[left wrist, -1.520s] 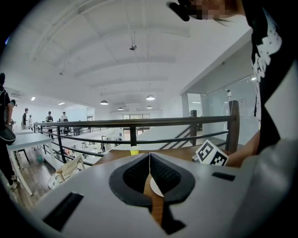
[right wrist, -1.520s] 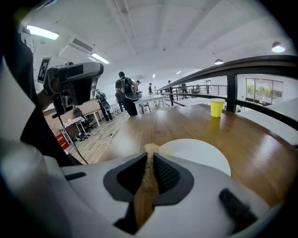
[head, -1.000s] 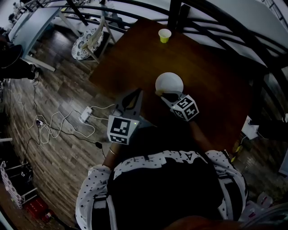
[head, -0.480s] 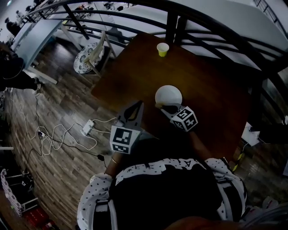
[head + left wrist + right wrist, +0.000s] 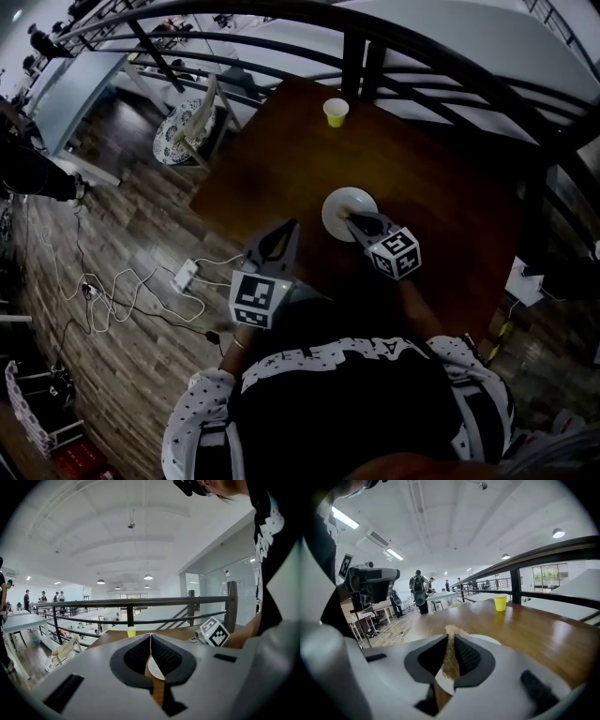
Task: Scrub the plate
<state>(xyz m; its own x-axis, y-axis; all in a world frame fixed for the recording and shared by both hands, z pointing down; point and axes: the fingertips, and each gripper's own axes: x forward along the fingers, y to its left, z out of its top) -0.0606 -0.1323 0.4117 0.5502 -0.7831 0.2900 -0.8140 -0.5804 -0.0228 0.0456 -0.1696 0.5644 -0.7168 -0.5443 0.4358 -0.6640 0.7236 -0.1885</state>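
Note:
A white plate (image 5: 342,206) lies on the dark wooden table (image 5: 441,187), in front of me. My right gripper (image 5: 353,218) reaches over the plate's near right part, tips low on it. In the right gripper view this gripper (image 5: 451,633) is shut on a tan scrubbing sponge (image 5: 450,656), with the plate (image 5: 487,641) just beneath. My left gripper (image 5: 292,226) hangs left of the plate over the table's near edge, apart from it. Its jaws (image 5: 150,637) are shut with nothing in them. Through them a sliver of the plate (image 5: 155,668) shows.
A yellow cup (image 5: 335,112) stands at the table's far side, also in the right gripper view (image 5: 500,603). A black railing (image 5: 361,42) runs behind the table. On the floor to the left are a chair (image 5: 192,112), a power strip (image 5: 185,274) and cables.
My right gripper has moved forward from the plate's near edge onto the plate, sponge still held. The left gripper stays about where it was. The head view has shifted a little.

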